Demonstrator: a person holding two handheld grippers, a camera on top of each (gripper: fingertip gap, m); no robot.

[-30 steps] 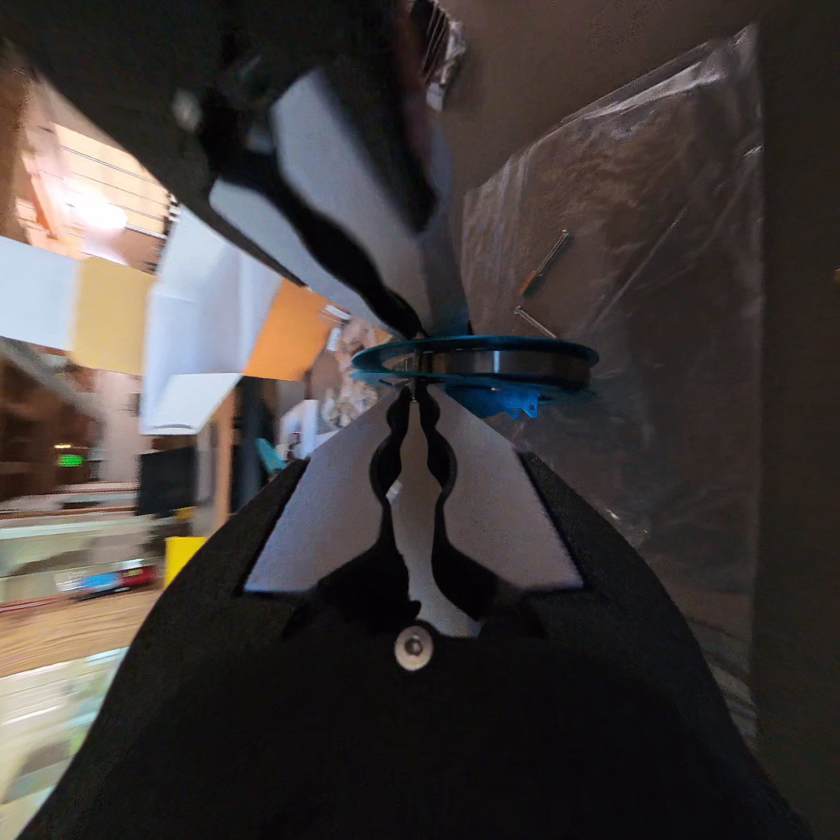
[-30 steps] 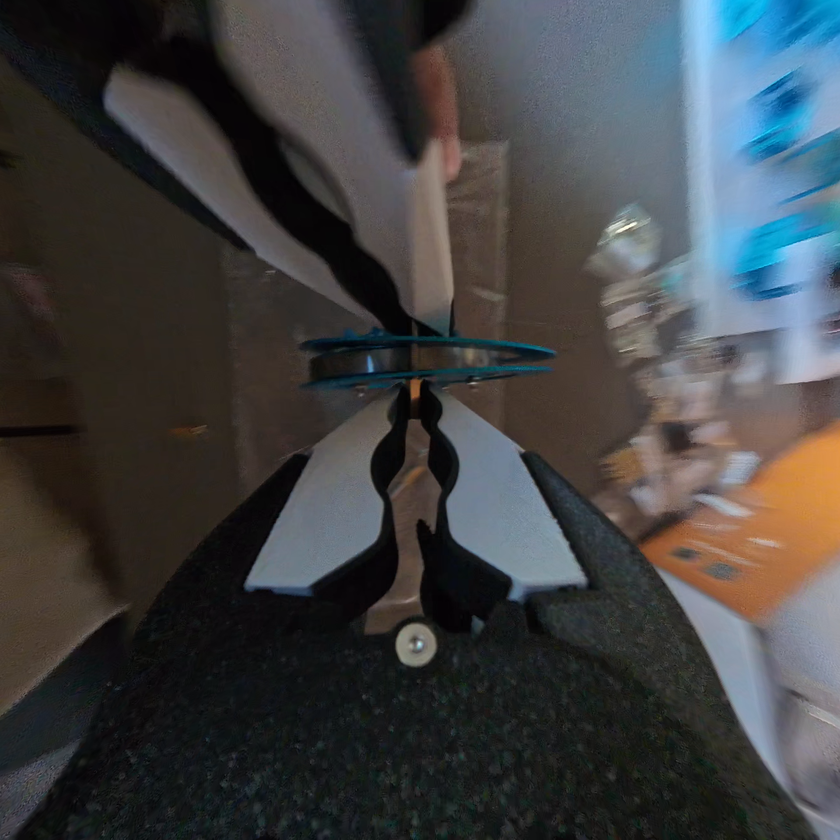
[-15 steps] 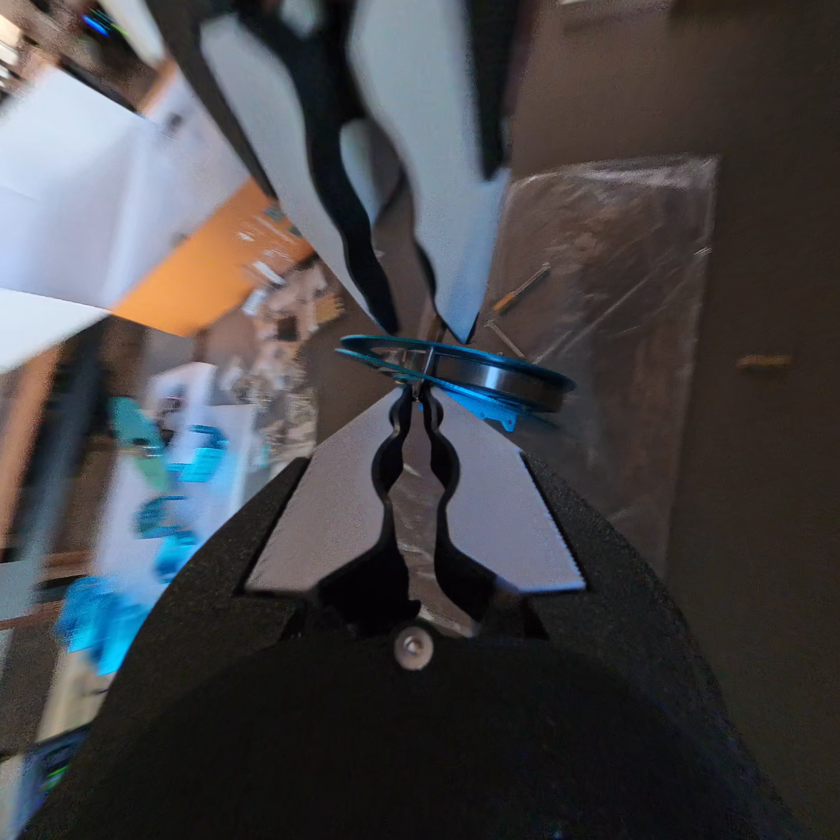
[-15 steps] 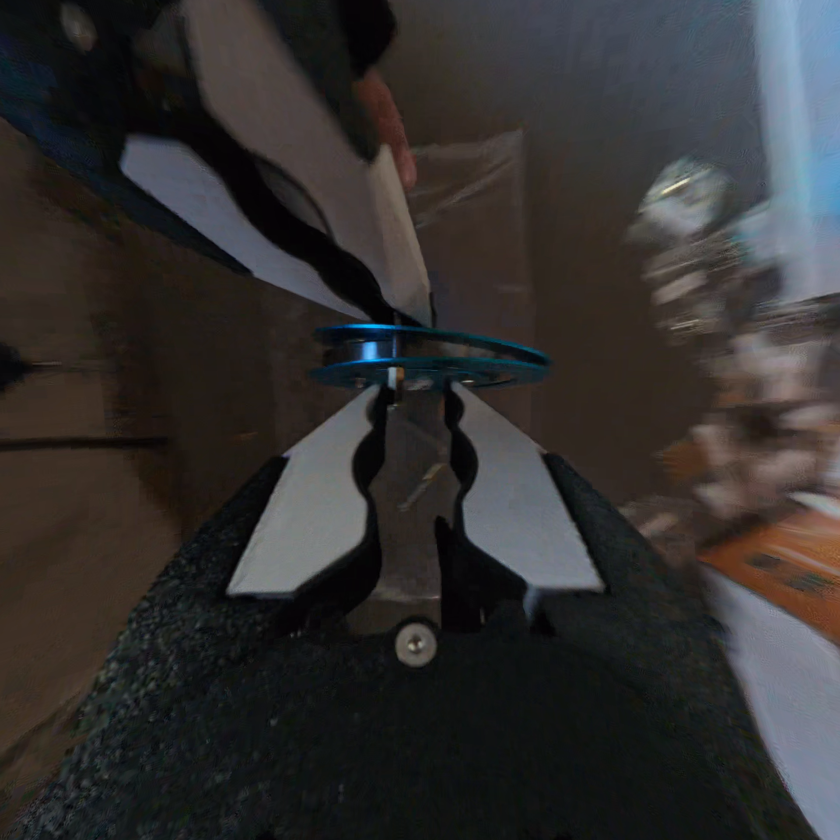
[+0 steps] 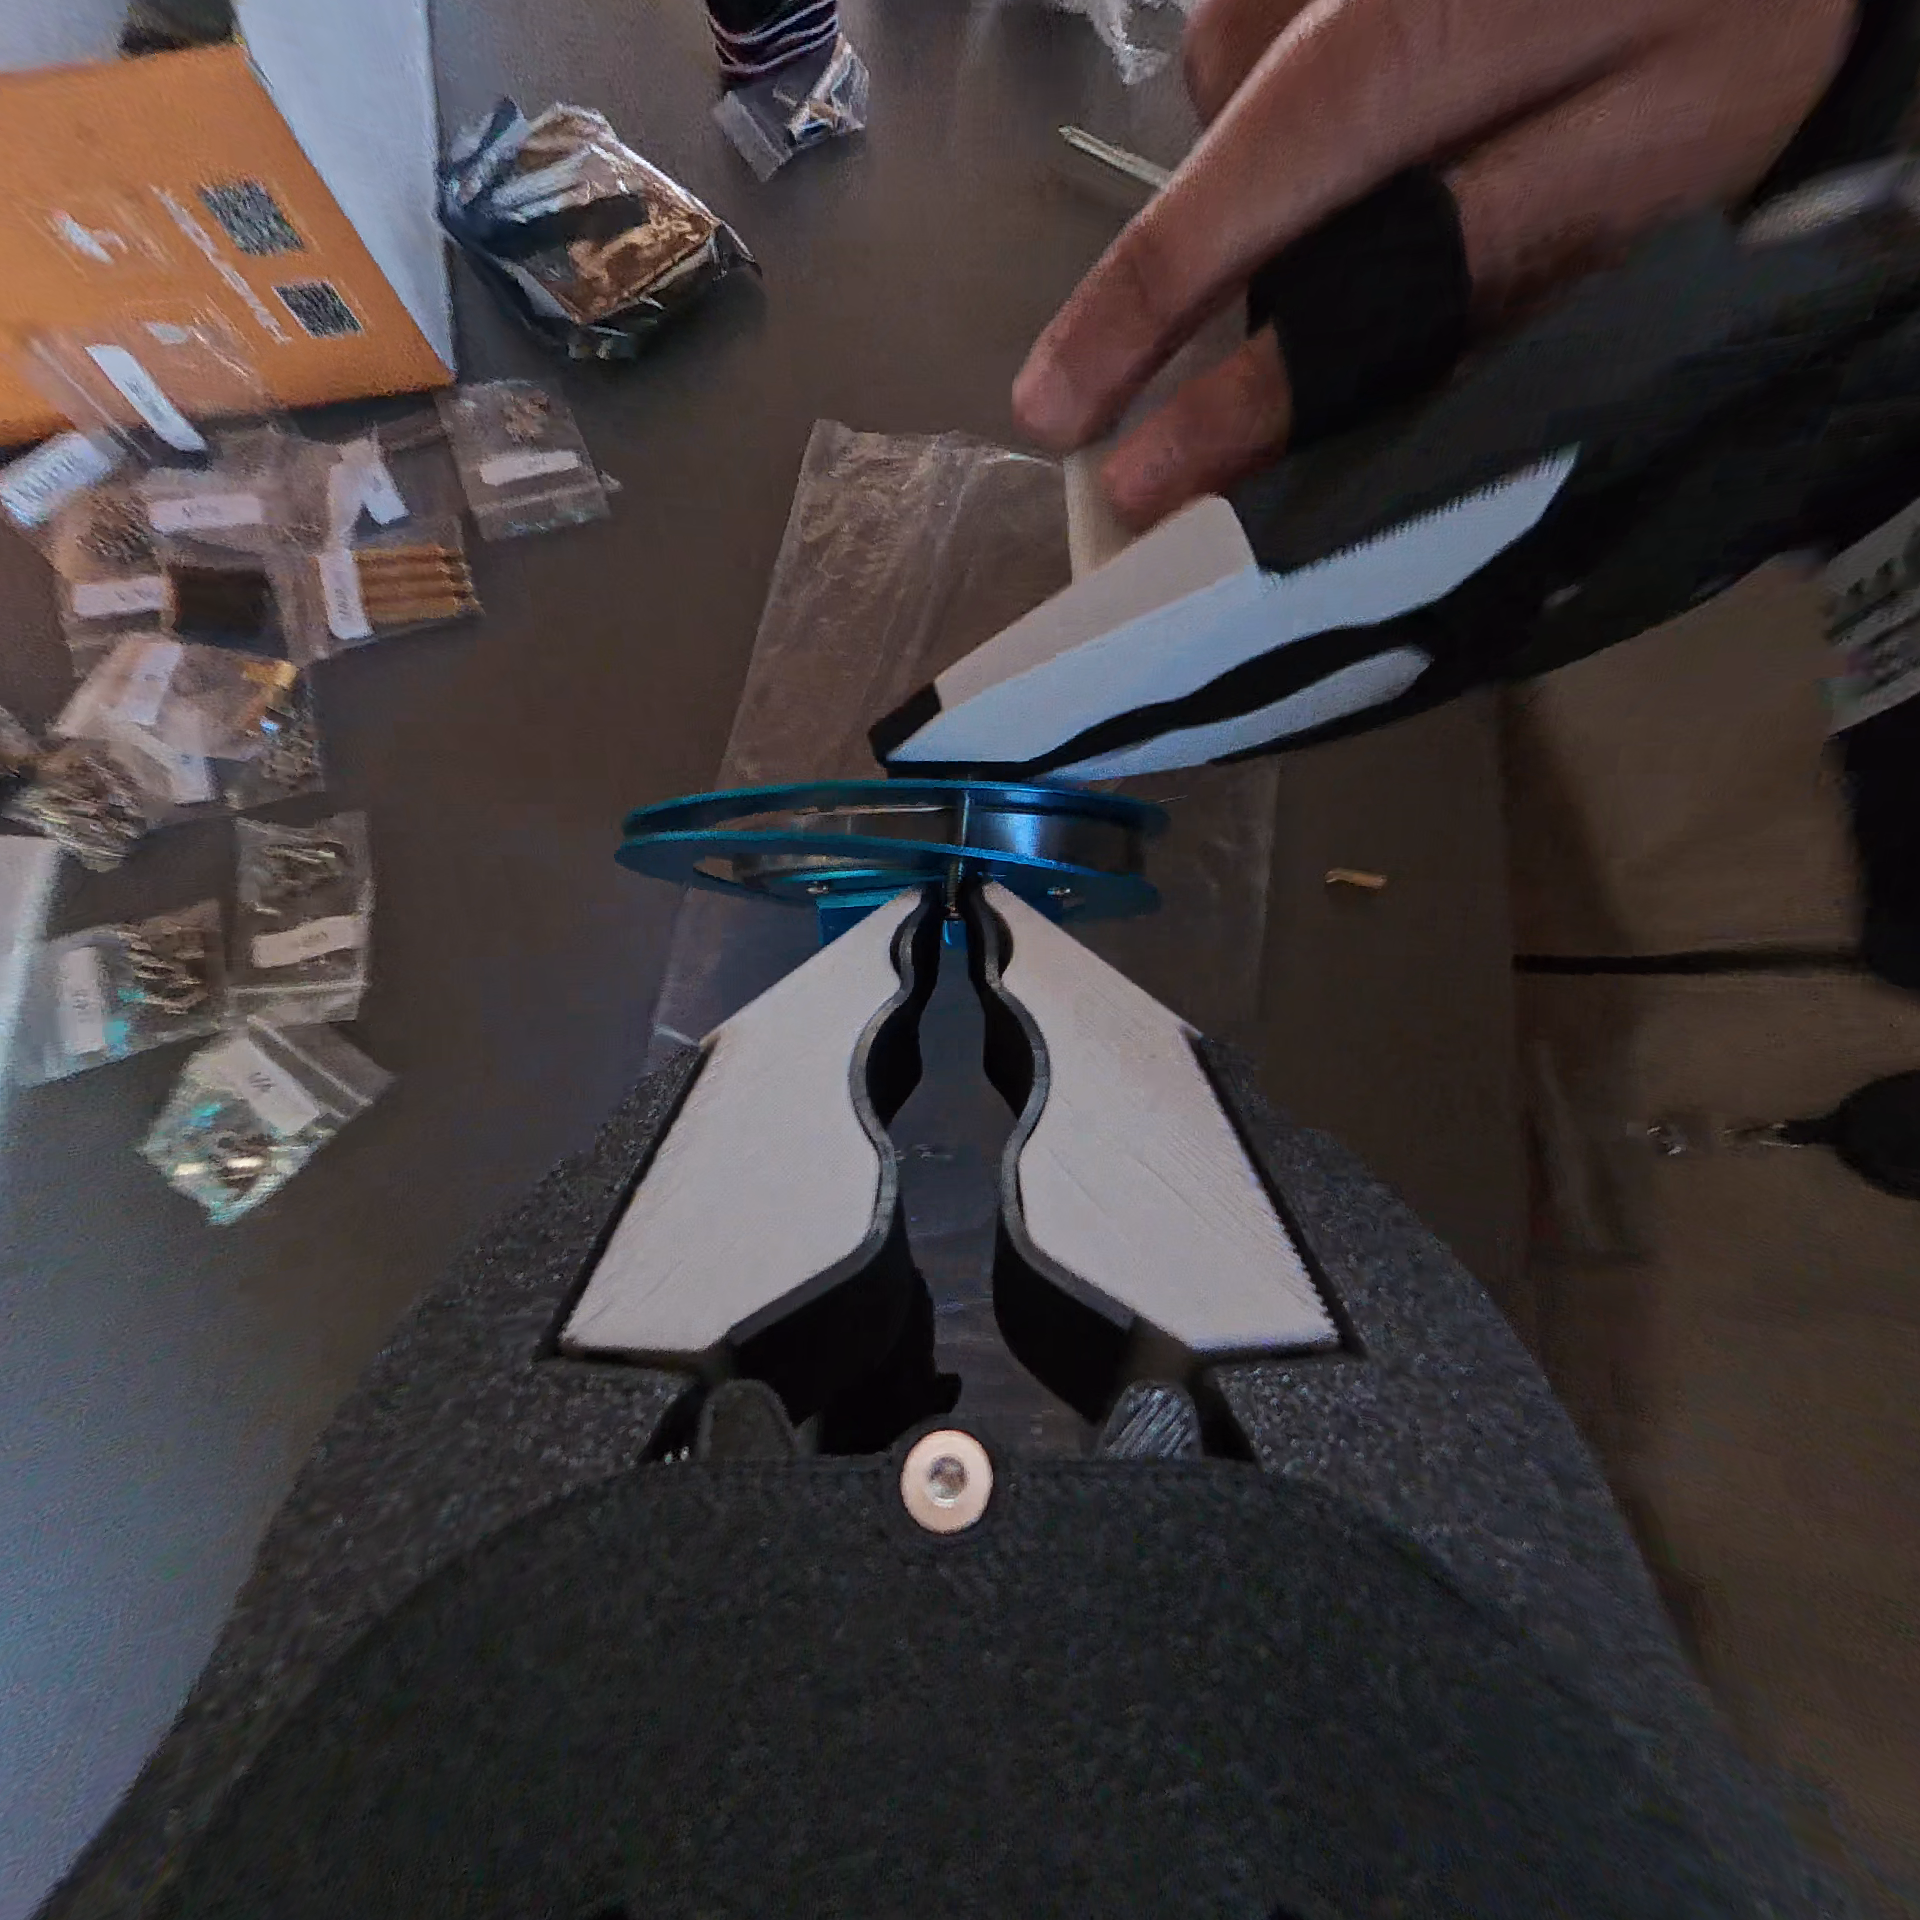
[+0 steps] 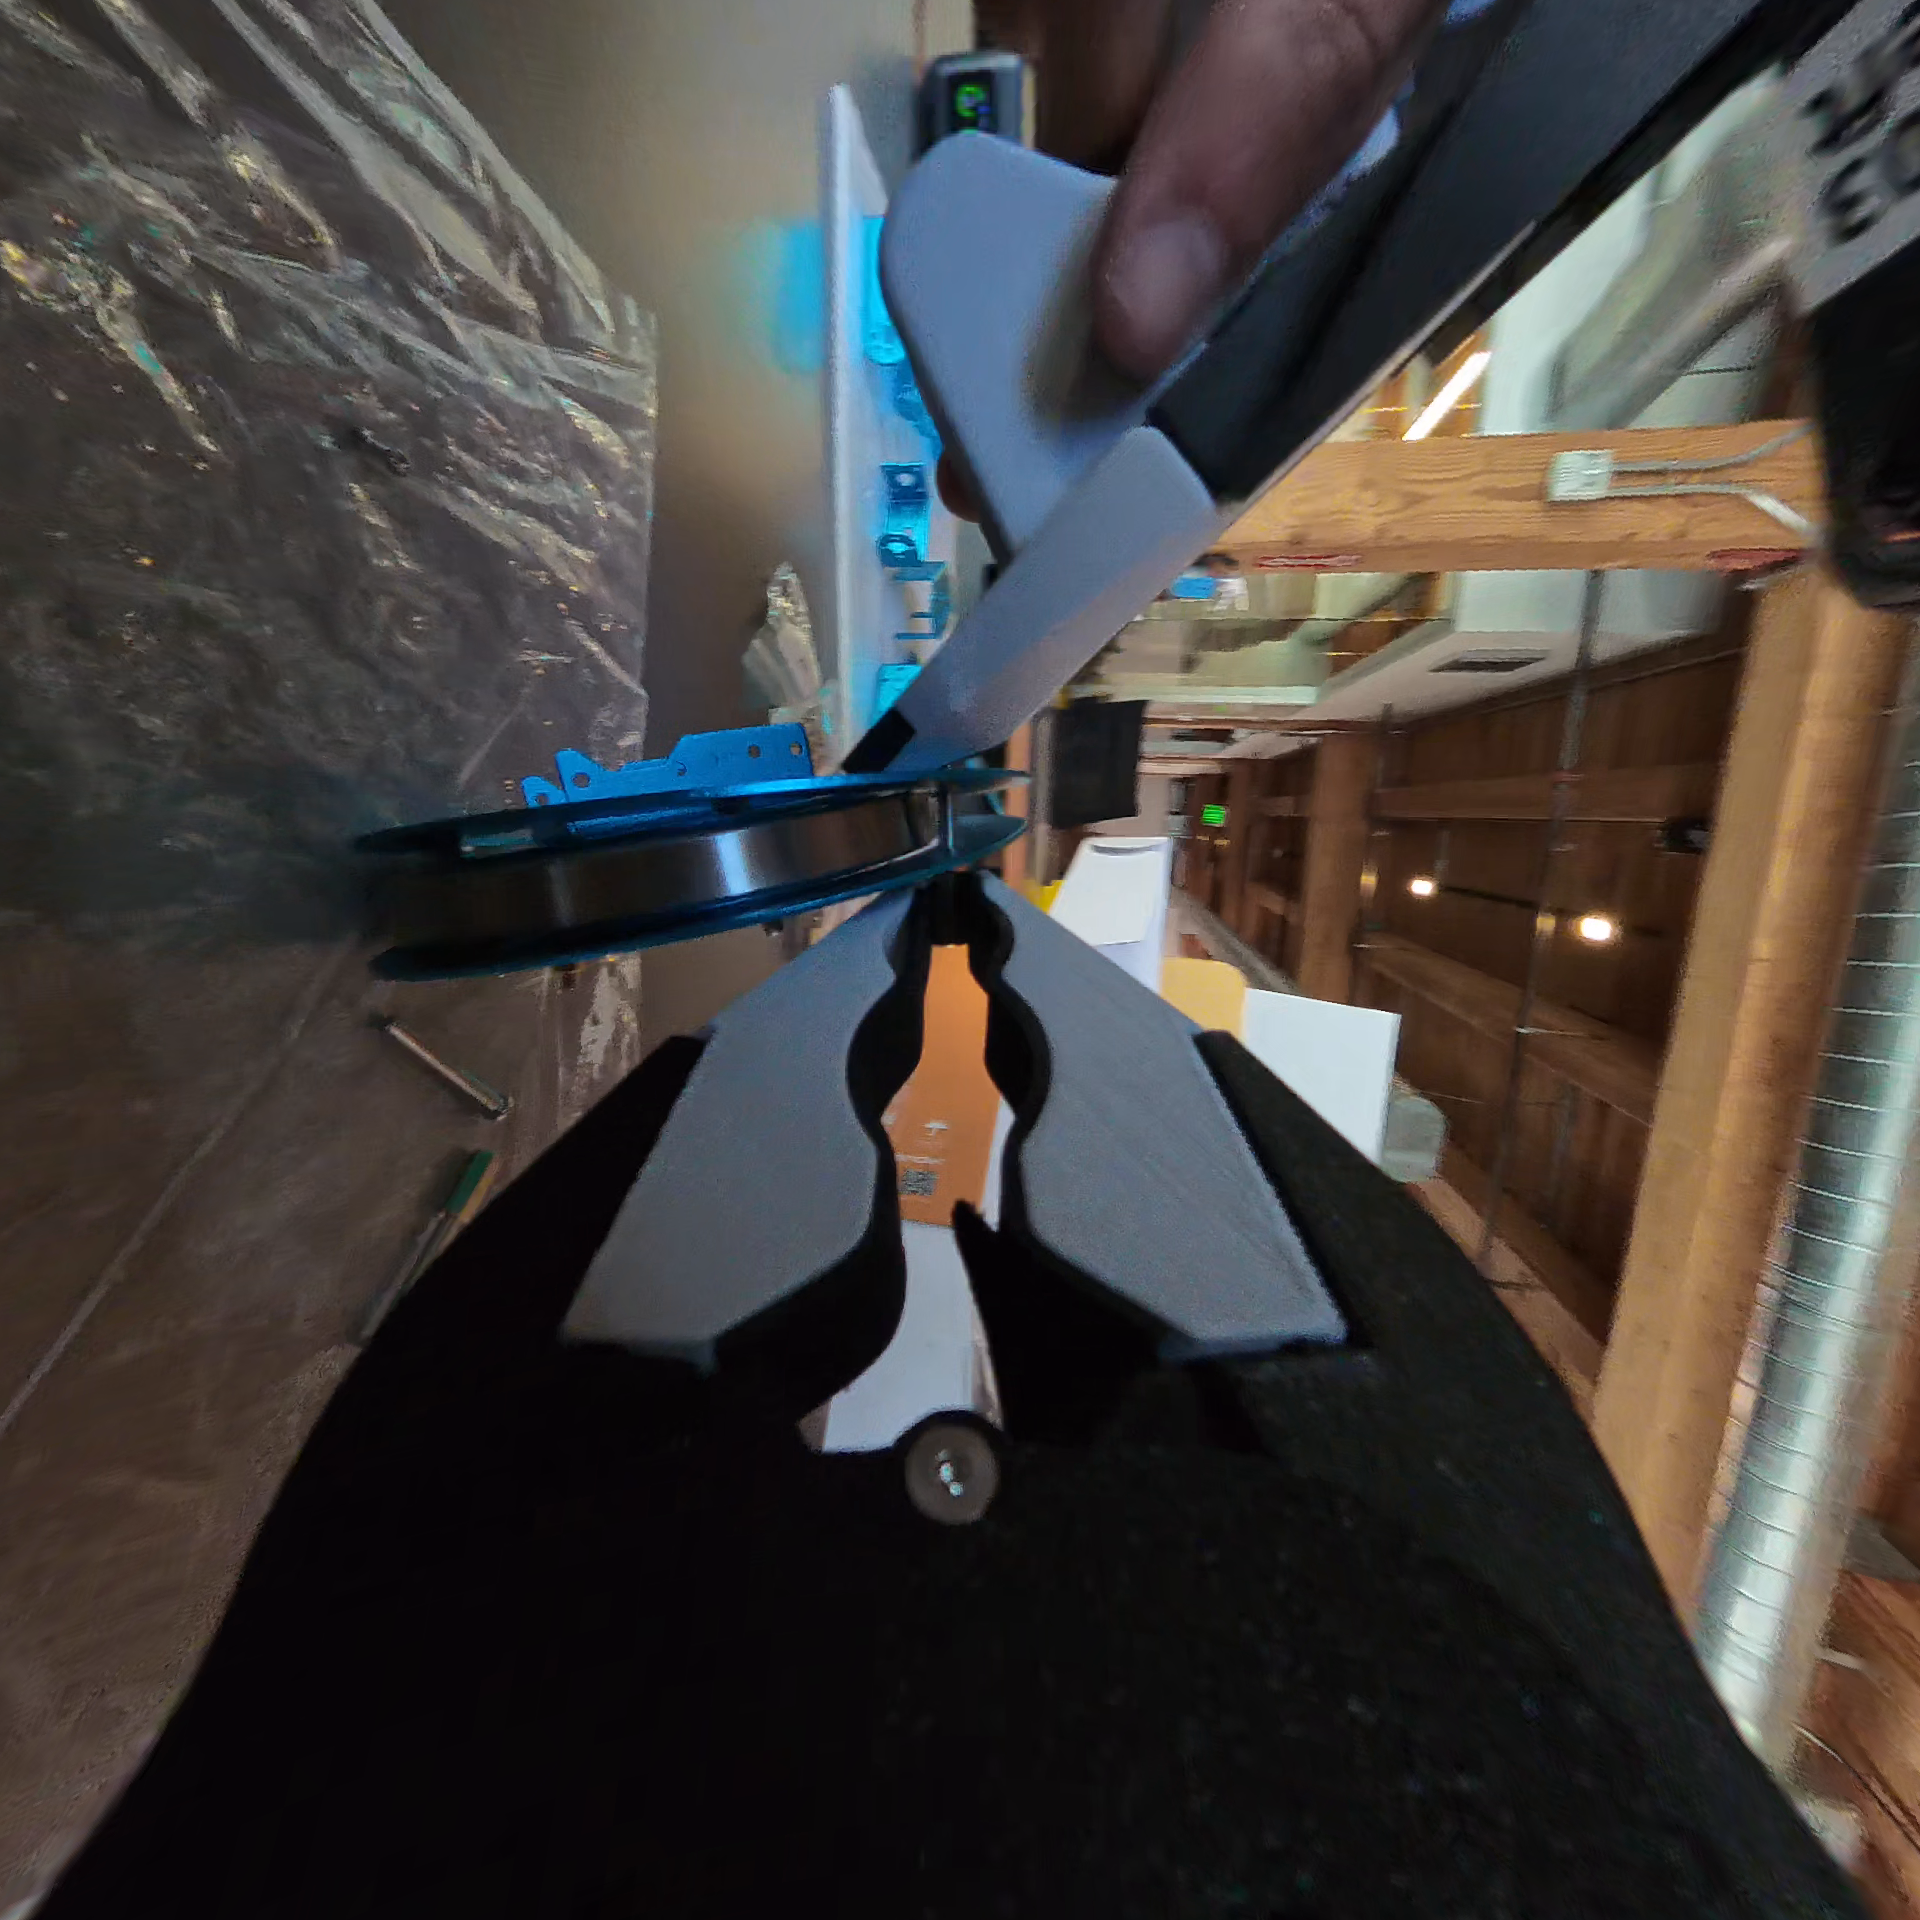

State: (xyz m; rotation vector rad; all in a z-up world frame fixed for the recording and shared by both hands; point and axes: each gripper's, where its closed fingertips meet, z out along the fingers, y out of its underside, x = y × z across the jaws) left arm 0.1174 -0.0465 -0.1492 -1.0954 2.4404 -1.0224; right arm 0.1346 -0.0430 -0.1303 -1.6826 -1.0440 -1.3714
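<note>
A: What has the left claw (image 5: 951, 902) got?

B: Its two pale fingers are pinched nearly together on the rim of a blue ring assembly (image 5: 888, 847): two thin blue plates with a shiny steel bearing band sandwiched between them. A small screw or pin sits right at the tips. The assembly is held up off the counter (image 5: 540, 727), above a crinkled clear plastic bag (image 5: 883, 582).

A: And the right claw (image 6: 948, 902)?

B: Also closed down on the rim, from the opposite side. In the left wrist view it (image 5: 971, 750) comes in from the upper right with a hand (image 5: 1351, 208) wrapped round its body. From its own camera the ring assembly (image 6: 644, 868) sticks out to the left, with a small blue bracket (image 6: 686, 771) fixed to one plate.

A: How would you handle this well?

B: My judgement: thin plates and a polished band give little to bite on, so keep both grips square to the rim, and don't twist one against the other or the plates could skew.

A: Anything else about?

B: Small clear packets of hardware (image 5: 208, 810) scattered to the left, an orange box (image 5: 166, 249) beyond them, and a loose screw (image 5: 1356, 879) on the counter to the right.
</note>
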